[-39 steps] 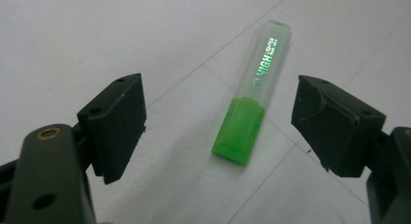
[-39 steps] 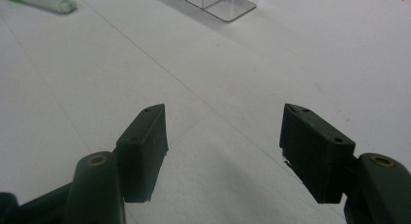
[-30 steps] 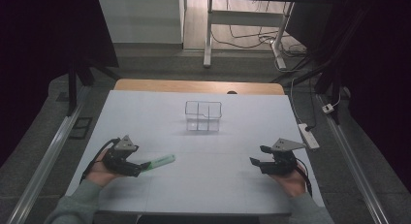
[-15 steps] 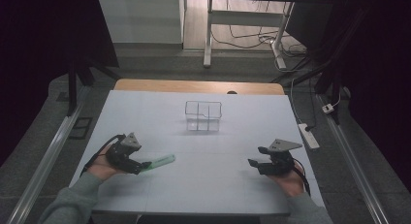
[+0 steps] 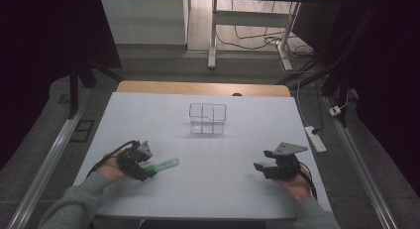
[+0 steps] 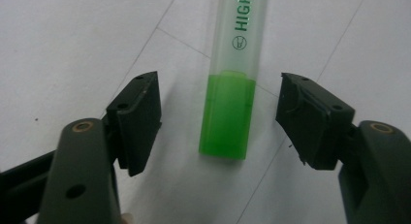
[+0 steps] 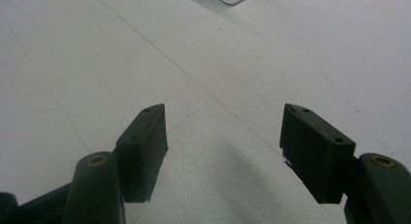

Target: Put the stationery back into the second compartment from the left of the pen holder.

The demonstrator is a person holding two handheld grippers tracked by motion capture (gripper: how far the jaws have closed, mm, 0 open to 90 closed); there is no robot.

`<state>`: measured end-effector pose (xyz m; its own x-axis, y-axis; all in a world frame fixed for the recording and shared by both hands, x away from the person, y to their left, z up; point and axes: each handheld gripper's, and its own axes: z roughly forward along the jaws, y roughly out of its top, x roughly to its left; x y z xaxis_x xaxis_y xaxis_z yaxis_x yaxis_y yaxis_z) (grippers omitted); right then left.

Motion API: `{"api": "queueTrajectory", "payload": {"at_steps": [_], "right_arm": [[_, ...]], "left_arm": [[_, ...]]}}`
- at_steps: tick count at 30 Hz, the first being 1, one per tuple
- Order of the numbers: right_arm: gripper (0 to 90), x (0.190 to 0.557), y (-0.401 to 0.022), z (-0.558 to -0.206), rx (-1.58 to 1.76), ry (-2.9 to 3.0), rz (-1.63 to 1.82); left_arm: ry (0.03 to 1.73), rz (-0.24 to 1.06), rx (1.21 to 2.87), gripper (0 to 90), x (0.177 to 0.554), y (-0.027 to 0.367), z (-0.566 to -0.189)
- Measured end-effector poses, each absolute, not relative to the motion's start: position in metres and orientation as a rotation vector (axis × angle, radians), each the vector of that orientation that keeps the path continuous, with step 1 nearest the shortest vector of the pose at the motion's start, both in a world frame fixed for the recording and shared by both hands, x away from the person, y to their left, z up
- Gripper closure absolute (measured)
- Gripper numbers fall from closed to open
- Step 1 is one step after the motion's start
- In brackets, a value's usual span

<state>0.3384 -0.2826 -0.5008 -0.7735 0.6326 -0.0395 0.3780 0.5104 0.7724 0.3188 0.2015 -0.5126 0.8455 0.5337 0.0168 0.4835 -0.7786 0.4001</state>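
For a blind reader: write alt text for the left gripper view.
A green highlighter lies on the white table, its green end between the left gripper's two black jaws. The jaws have just been closing, but gaps remain on both sides.

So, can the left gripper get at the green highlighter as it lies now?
Probably yes. The left gripper already straddles the green end of the highlighter; its jaws have just been closing and nothing lies between pads and pen, though they do not touch it yet.

The highlighter [image 6: 236,69] bears green letters "HIGH", cut off at twelve o'clock, above a small round bulb-like sign.
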Motion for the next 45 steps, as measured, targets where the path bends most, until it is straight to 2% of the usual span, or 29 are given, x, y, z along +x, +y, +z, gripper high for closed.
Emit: {"api": "queueTrajectory", "payload": {"at_steps": [7,12,14,24,37,45], "right_arm": [[33.5,0.338,-0.283,-0.501,0.847,2.439,1.129],[33.5,0.338,-0.282,-0.501,0.853,2.440,1.135],[33.5,0.338,-0.282,-0.501,0.850,2.441,1.132],[33.6,0.337,-0.282,-0.498,0.843,2.430,1.141],[33.6,0.336,-0.282,-0.497,0.835,2.419,1.149],[33.7,0.335,-0.281,-0.495,0.826,2.409,1.161]], "left_arm": [[0.729,0.166,2.686,45.4,0.320,0.197,-0.516],[0.675,0.114,2.699,62.0,0.320,0.197,-0.515],[0.676,0.099,2.699,66.1,0.321,0.197,-0.515],[0.672,0.145,2.730,67.0,0.318,0.191,-0.513],[0.681,0.206,2.567,67.0,0.316,0.200,-0.492],[0.648,0.258,2.515,66.9,0.318,0.188,-0.479]]}}
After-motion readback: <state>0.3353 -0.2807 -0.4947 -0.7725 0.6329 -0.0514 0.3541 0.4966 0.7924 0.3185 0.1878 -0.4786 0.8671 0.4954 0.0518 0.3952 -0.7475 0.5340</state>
